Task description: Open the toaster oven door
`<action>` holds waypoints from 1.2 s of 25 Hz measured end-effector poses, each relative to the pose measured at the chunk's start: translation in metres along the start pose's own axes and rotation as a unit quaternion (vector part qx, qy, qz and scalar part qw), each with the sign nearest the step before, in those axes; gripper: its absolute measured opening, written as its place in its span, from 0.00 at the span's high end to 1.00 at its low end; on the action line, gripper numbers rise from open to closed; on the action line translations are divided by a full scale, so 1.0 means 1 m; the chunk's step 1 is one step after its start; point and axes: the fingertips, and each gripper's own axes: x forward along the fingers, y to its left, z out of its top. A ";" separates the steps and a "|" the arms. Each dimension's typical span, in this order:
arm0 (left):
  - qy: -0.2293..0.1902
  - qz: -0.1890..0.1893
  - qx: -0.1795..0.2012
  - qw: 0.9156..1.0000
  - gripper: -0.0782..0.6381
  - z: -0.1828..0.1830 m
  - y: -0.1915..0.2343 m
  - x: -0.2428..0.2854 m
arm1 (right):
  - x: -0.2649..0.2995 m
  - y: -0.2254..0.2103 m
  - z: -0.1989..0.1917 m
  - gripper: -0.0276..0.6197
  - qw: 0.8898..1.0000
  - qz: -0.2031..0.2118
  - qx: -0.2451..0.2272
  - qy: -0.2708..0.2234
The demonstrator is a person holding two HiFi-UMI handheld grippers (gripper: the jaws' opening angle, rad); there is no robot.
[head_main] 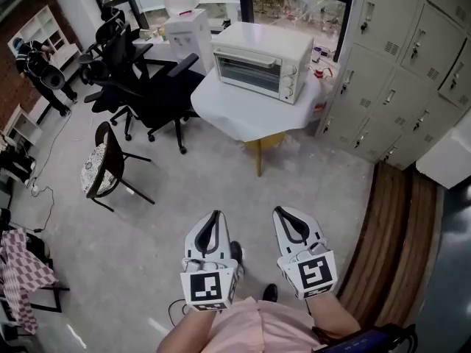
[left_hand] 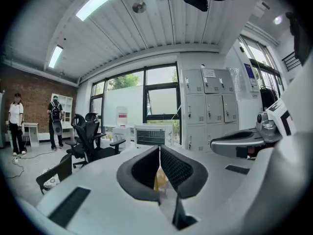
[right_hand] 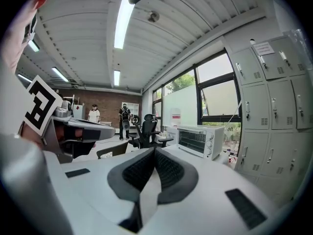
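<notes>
The oven [head_main: 261,61] sits on a white table [head_main: 250,120], well ahead of both sets of fingertips and far out of their reach. Its glass door [head_main: 246,74] is shut, with the knobs [head_main: 288,81] on the panel to the door's right. In the left gripper view the oven [left_hand: 152,135] shows straight beyond the fingertips, just above them. In the right gripper view the oven [right_hand: 200,141] stands ahead and to the right of the tips.

The left gripper [head_main: 214,225] and the right gripper [head_main: 290,223] are held side by side over bare concrete floor, both pointing toward the table. Each is clenched on nothing: in the left gripper view the dark ribbed fingers [left_hand: 178,168] meet at their tips, and in the right gripper view the fingers [right_hand: 171,173] press together the same way.

Ahead and left of the fingertips stand black office chairs [head_main: 140,79], with a small chair [head_main: 103,164] carrying a patterned cushion nearer. A water dispenser [head_main: 184,20] stands beyond the table's left end. Grey lockers [head_main: 397,65] run along the wall ahead and to the right. Far off to the left, two people [left_hand: 17,124] stand before a brick wall.
</notes>
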 end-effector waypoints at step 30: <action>0.007 -0.086 0.010 0.996 0.87 0.028 0.148 0.245 | 0.257 -0.077 0.057 0.95 0.997 -0.075 -0.006 -0.005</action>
